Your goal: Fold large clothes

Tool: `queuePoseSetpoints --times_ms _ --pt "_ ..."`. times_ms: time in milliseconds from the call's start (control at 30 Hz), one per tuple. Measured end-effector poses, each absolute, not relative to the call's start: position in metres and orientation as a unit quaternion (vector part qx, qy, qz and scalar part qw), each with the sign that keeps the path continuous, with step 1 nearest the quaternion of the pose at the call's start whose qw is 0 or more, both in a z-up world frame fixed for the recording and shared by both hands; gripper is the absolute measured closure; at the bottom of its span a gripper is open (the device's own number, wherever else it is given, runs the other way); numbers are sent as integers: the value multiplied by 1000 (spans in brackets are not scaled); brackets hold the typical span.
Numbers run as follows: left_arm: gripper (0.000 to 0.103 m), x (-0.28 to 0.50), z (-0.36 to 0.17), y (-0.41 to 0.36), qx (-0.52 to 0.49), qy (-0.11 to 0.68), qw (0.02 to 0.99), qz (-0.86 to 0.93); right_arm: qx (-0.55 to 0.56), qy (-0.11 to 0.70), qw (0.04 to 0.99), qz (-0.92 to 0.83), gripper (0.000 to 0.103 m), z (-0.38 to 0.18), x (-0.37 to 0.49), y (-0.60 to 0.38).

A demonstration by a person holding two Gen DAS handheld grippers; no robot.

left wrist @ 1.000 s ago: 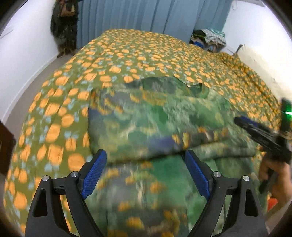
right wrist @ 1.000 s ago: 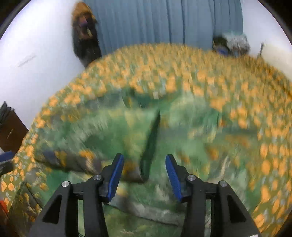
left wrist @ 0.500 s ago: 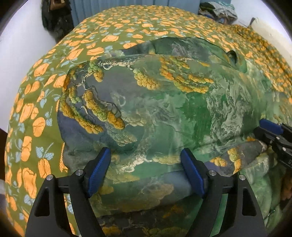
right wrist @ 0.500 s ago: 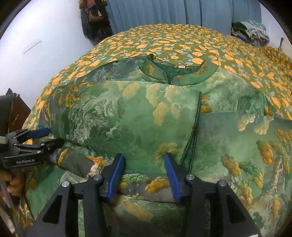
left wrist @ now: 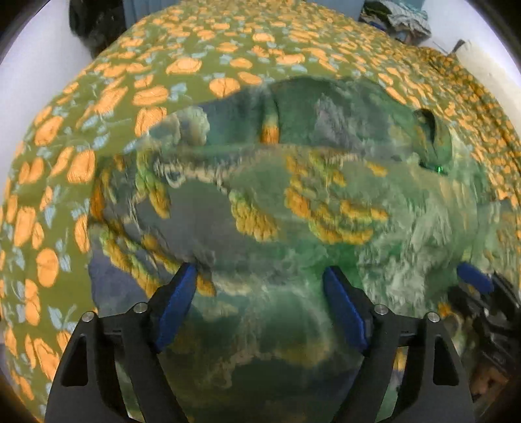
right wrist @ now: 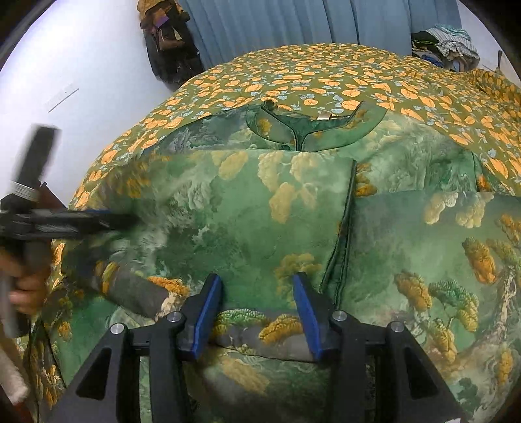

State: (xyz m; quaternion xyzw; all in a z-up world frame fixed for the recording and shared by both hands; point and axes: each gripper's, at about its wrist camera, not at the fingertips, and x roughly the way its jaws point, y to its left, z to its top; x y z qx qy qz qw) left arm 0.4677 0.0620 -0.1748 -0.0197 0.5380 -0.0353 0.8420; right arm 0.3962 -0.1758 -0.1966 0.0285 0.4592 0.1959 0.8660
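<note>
A large green garment with a landscape print and orange tree clusters (right wrist: 260,208) lies partly folded on the bed; its collar (right wrist: 312,127) points to the far side. It fills the left wrist view (left wrist: 293,211) too. My left gripper (left wrist: 260,293) is open, its blue pads over the folded left part. My right gripper (right wrist: 257,312) is open and empty, low over the garment's near folded edge. The left gripper also shows at the left of the right wrist view (right wrist: 97,221), blurred. The right gripper's blue tip shows at the right of the left wrist view (left wrist: 475,279).
The bedspread (right wrist: 325,75) is olive green with orange flowers. A blue curtain (right wrist: 293,22) hangs behind the bed. A pile of clothes (right wrist: 446,42) sits at the far right, dark bags (right wrist: 169,42) hang at the far left by a white wall.
Both grippers have come lower and closer over the garment. The left gripper is moving, its view now blurred. The garment's fold looks much the same as half a second ago.
</note>
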Motion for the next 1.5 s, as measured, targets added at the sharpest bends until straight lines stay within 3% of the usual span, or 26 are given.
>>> queuePoseSetpoints --times_ms 200,400,800,1033,1100,1167,1500 --pt "20 498 -139 64 -57 489 869 -54 35 454 868 198 57 -198 394 -178" --pt "15 508 -191 71 -57 508 858 -49 35 450 870 199 57 -199 393 -178" --pt "14 403 -169 70 7 501 862 -74 11 454 870 191 57 -198 393 -172" --pt "8 318 -152 68 53 544 833 -85 -36 462 871 163 55 -168 373 -167" --pt "8 281 -137 69 75 526 845 -68 -55 453 878 145 43 -151 355 -169" --pt "8 254 -121 71 70 505 858 -57 -73 444 884 130 19 -134 330 -171" --pt "4 183 -67 57 39 411 911 -13 -132 398 908 1 18 -85 209 -193"
